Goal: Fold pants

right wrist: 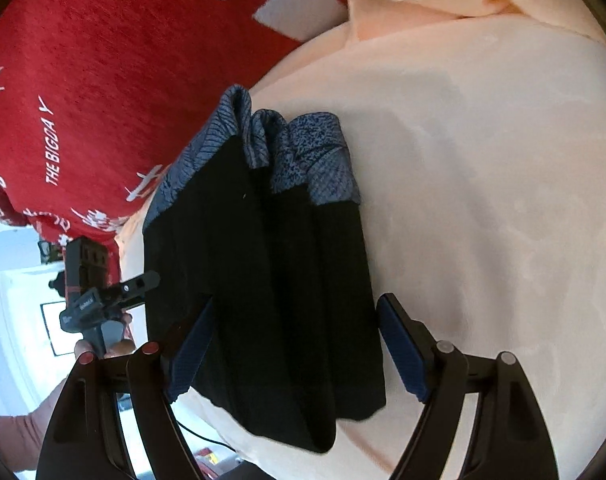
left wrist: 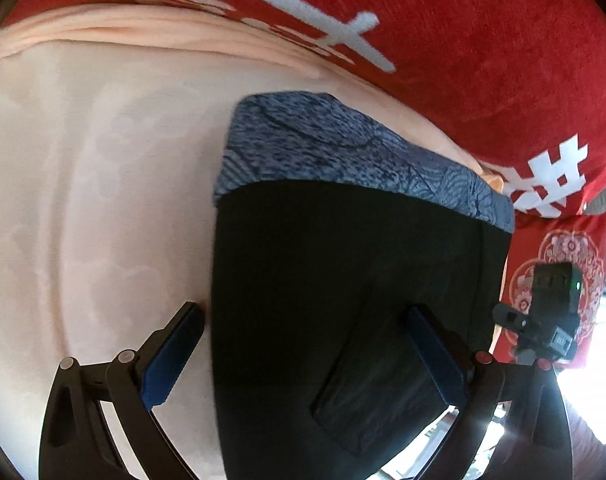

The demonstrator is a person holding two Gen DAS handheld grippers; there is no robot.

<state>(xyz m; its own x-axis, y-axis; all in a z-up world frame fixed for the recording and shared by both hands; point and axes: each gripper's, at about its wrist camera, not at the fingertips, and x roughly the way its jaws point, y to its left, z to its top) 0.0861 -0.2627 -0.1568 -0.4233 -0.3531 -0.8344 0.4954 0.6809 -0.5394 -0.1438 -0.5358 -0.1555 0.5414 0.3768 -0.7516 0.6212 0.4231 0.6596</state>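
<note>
Between my two pairs of open jaws: black pants (right wrist: 271,280) on the peach sheet (right wrist: 483,160).
My left gripper (left wrist: 307,344) and right gripper (right wrist: 297,340) gape wide, empty, straddling the near hem, probably poised to pinch it for another fold.

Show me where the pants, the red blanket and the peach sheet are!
pants (right wrist: 279,280): right wrist view, on the black leg cloth.
red blanket (left wrist: 483,40): left wrist view, on plain red cloth.
peach sheet (right wrist: 483,160): right wrist view, on its bare middle.
</note>
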